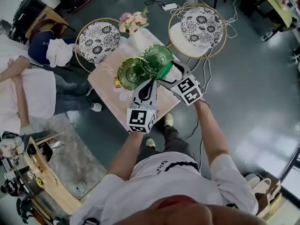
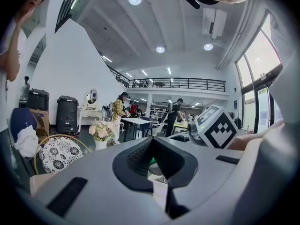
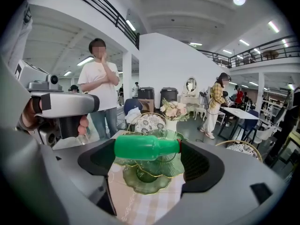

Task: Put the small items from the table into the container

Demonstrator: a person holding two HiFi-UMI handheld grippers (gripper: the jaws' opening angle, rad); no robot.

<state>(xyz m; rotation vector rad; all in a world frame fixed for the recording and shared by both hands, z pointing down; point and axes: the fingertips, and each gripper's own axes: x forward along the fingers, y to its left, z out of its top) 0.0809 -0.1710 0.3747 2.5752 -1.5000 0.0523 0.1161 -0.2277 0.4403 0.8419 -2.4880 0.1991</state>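
Over the counter [image 1: 107, 84], your right tongs [image 3: 149, 156] hold a green bottle [image 3: 140, 147]. The bottle lies sideways, pinched at its two ends. It is right by the two green dishes [image 1: 132, 73]. Your left tongs [image 2: 153, 146] are closed tight with nothing in them, close beside the right ones. Flowers [image 1: 133, 20] stand at the counter's far end.

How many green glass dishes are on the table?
2. One dish sits mid-table, nearer the person. The other is just behind it, toward the flower vase, with the two rims meeting. No others seem hidden.
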